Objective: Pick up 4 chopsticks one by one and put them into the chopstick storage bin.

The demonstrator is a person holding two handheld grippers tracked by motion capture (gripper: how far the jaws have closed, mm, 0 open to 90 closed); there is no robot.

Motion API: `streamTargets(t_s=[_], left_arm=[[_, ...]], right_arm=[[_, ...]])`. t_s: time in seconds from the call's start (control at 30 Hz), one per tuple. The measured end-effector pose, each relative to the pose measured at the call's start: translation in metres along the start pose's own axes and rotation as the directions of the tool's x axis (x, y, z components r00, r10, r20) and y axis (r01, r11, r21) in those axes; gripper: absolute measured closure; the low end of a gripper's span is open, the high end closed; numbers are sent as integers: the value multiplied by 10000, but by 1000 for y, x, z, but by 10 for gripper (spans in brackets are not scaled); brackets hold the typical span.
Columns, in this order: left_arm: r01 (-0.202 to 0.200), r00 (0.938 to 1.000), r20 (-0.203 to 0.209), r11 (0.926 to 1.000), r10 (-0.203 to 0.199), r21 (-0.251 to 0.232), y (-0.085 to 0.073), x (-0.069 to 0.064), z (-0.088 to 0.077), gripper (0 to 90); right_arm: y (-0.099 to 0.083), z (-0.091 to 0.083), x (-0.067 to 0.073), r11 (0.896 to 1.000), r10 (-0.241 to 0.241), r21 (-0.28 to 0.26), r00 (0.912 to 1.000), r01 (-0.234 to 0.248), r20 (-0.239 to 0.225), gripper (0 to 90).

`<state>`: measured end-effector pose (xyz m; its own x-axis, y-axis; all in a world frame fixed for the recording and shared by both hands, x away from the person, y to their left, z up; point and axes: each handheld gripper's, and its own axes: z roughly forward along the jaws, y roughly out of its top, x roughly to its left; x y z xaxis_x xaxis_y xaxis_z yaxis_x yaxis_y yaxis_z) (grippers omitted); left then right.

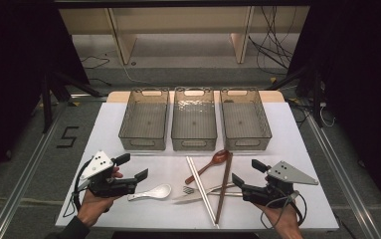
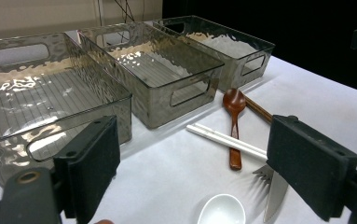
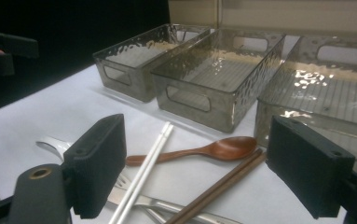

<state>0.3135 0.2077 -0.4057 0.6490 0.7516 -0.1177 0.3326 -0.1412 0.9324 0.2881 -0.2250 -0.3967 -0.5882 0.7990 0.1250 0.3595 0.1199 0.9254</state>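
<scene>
On the white table [image 1: 287, 149] the person holds the left gripper [image 1: 135, 168] with its jaws wide apart and nothing between them, just beside the white ceramic spoon [image 1: 153, 193], which lies near the front edge. The right gripper [image 1: 245, 178] is also spread open and grasps nothing; it hovers near the pile of cutlery, where the white chopsticks [image 1: 201, 189] cross the brown wooden spoon [image 1: 209, 165], the dark wooden chopsticks [image 1: 224, 185] and a metal fork [image 1: 188, 190]. Behind them three clear plastic bins [image 1: 194, 119] stand side by side, with nothing in them.
</scene>
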Motion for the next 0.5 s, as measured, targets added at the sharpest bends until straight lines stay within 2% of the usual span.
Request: streamTargets(t_s=[0.13,0.33,0.4,0.5], left_arm=[[13,10000,18,10000,-13,15,0,0,1,166],[77,10000,10,10000,-77,-37,0,1,0,166],[57,10000,17,10000,-57,-18,0,0,0,166],[57,10000,2,10000,-57,0,0,0,0,166]], right_arm=[[0,0,-1,9997,243,10,9997,-243,-38,213],[-1,5,-2,9969,453,631,9989,-460,124,254],[-1,6,-1,9965,378,735,9990,-393,217,255],[-1,10,-1,9917,210,1259,9984,-275,527,255]])
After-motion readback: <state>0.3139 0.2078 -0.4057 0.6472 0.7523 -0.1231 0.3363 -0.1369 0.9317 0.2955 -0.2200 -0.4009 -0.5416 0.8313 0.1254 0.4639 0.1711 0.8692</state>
